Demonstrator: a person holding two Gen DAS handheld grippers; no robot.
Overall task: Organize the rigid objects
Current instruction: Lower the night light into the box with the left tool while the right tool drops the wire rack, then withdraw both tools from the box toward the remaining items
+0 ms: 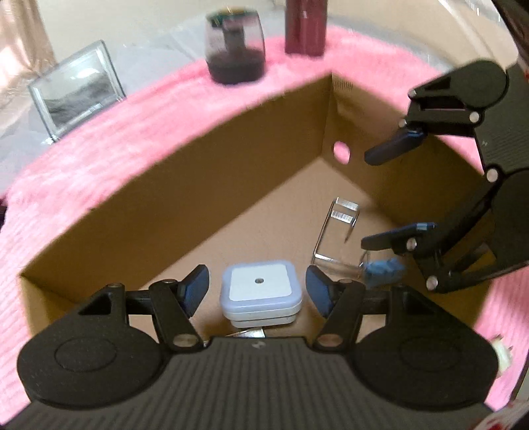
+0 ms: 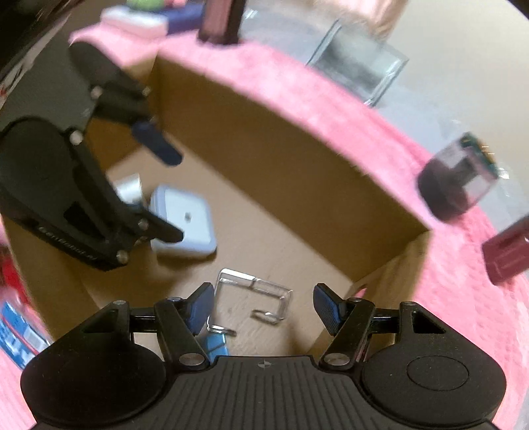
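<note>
An open cardboard box (image 1: 185, 185) stands on a pink fluffy cover. On its floor lie a white square plug-in light (image 1: 261, 291), a clear plastic bracket (image 1: 337, 235) and a small blue piece (image 1: 383, 269). My left gripper (image 1: 258, 289) is open over the box, its fingers either side of the white light without touching it. My right gripper (image 2: 263, 306) is open above the clear bracket (image 2: 254, 297), with the blue piece (image 2: 216, 344) below its left finger. The white light (image 2: 183, 225) shows behind the left gripper (image 2: 165, 195) in the right wrist view.
On the pink cover (image 1: 99, 165) behind the box stand a dark translucent cup (image 1: 235, 46) and a maroon container (image 1: 305, 26). A clear acrylic box (image 1: 76, 89) sits beyond the cover at the left. A small white item (image 1: 501, 354) lies at the right edge.
</note>
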